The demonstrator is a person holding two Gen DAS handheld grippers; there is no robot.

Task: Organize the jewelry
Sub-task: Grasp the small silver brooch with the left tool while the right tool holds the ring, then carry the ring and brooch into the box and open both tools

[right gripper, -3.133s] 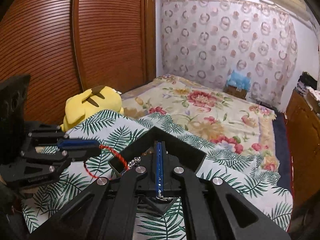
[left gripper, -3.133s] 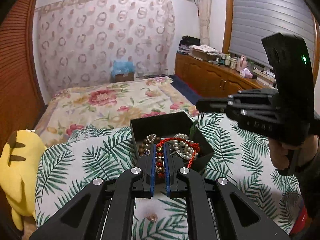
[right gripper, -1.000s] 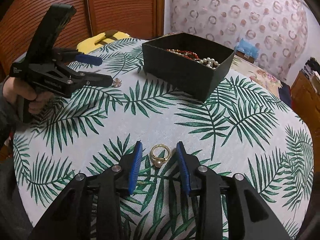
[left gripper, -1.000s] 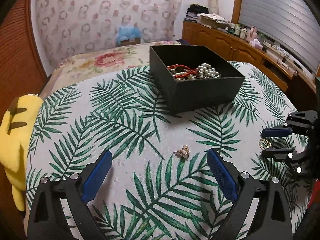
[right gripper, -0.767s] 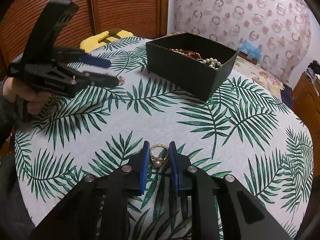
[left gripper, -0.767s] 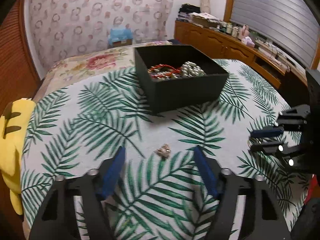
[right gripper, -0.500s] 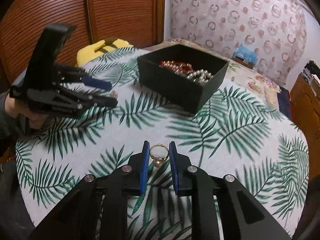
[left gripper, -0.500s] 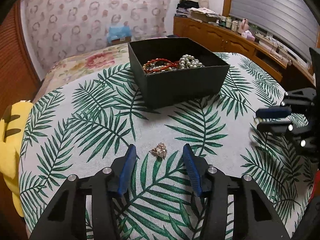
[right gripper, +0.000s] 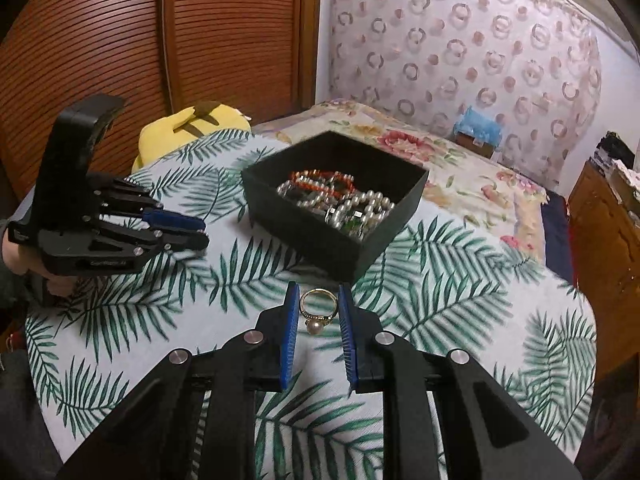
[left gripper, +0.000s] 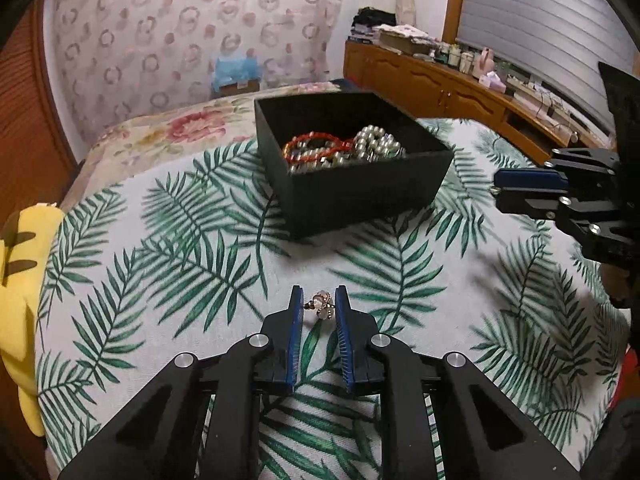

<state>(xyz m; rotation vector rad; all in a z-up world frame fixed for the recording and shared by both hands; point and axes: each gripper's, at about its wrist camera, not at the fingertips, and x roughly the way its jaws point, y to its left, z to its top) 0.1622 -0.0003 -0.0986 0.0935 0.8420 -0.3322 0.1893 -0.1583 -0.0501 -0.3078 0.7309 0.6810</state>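
A black open box (left gripper: 360, 196) on the palm-leaf tablecloth holds a red bead bracelet (left gripper: 316, 146) and pearl strands (left gripper: 376, 146); it also shows in the right wrist view (right gripper: 332, 236). My left gripper (left gripper: 319, 306) is shut on a small pearl earring (left gripper: 320, 307), lifted a little off the cloth. My right gripper (right gripper: 319, 304) is shut on a gold ring with a pearl (right gripper: 316, 312), held above the cloth near the box's front corner. Each gripper shows in the other's view: the right one (left gripper: 560, 196), the left one (right gripper: 120, 232).
A round table with a palm-leaf cloth (left gripper: 160, 248) stands by a bed with a floral cover (right gripper: 460, 168). A yellow plush toy (left gripper: 20, 280) lies at the table's left edge. A wooden sliding door (right gripper: 120, 40) and a low wooden cabinet (left gripper: 440, 88) line the room.
My left gripper closed on the earring and lifted it. My right gripper, shut on the ring, rose off the cloth and moved toward the box.
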